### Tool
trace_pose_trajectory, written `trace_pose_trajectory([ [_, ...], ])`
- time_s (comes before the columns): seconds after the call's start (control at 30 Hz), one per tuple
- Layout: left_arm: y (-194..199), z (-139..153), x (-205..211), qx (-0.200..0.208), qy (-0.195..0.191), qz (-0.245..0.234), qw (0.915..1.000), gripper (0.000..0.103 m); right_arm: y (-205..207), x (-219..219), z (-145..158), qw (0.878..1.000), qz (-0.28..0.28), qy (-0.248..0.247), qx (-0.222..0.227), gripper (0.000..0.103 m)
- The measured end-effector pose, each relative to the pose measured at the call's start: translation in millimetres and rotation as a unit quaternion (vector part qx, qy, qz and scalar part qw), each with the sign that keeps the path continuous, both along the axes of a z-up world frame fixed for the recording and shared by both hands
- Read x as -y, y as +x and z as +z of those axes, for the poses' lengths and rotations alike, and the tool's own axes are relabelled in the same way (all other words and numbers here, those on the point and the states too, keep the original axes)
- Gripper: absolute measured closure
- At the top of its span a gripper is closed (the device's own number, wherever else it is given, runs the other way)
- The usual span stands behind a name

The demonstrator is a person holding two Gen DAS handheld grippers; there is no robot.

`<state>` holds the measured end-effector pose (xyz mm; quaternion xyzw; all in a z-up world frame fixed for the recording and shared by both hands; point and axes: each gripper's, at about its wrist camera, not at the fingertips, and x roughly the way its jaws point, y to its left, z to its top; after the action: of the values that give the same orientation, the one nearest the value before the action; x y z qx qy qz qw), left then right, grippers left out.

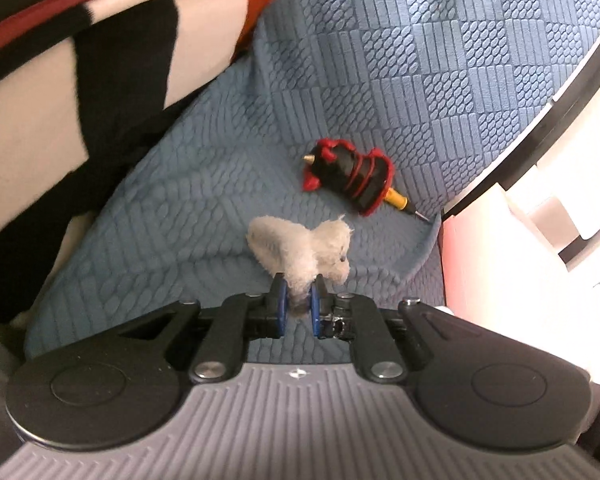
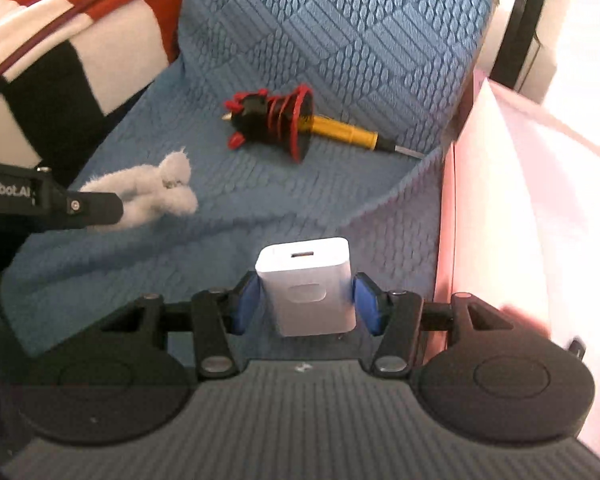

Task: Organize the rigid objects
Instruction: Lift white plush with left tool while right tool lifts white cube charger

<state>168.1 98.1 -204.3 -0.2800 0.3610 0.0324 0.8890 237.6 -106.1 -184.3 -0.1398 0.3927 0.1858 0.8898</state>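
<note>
- Task partly done, by judgement: two items lifted off the blue cover [image 2: 340,40], no tidy place for them visible yet.
- Left to collect: black-and-red toy [image 1: 350,176] and yellow screwdriver [image 2: 348,132], touching each other, lying ahead of both grippers.
- Left gripper [image 1: 299,304]: pressed nearly together, pinching a small white plush toy [image 1: 300,248] that sticks out forward past the fingertips.
- Right gripper [image 2: 308,300]: about half spread, clamped on both sides of a white charger block [image 2: 308,284], port end facing away.
- Pale pink surface [image 2: 500,220] close on the right of both grippers; possibly the drop-off, cannot tell.
</note>
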Motion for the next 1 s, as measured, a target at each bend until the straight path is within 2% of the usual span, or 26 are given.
trace_pose_trajectory([
  [0.07,-7,1,3,0.001,0.014,-0.003,0.9999,0.089,-11,1,-2,1.000,0.004,-0.005,-0.004,0.048],
  [0.23,-21,-1,3,-0.003,0.010,0.004,0.9999,0.089,-33,5,-4,1.000,0.012,-0.022,0.005,0.049],
  [0.37,-19,-9,1,-0.024,-0.001,-0.005,0.9997,0.089,-42,10,-3,1.000,0.012,-0.022,0.006,0.049],
  [0.47,-15,-14,5,-0.041,0.008,-0.023,0.9989,0.088,-44,13,-4,1.000,0.009,-0.018,0.007,0.049],
  [0.7,-13,-17,4,-0.060,-0.004,-0.020,0.9980,0.087,-51,16,-7,0.999,0.024,-0.025,0.019,0.049],
  [0.8,-12,-16,3,-0.057,-0.014,-0.019,0.9981,0.075,-51,18,-8,0.999,0.027,-0.020,0.021,0.049],
  [0.93,-15,-9,5,-0.039,-0.001,-0.013,0.9991,0.048,-48,21,-12,1.000,0.026,-0.007,0.015,0.048],
  [1.0,-15,-7,4,-0.031,-0.002,-0.008,0.9995,0.043,-47,22,-12,1.000,0.027,0.001,0.016,0.047],
])
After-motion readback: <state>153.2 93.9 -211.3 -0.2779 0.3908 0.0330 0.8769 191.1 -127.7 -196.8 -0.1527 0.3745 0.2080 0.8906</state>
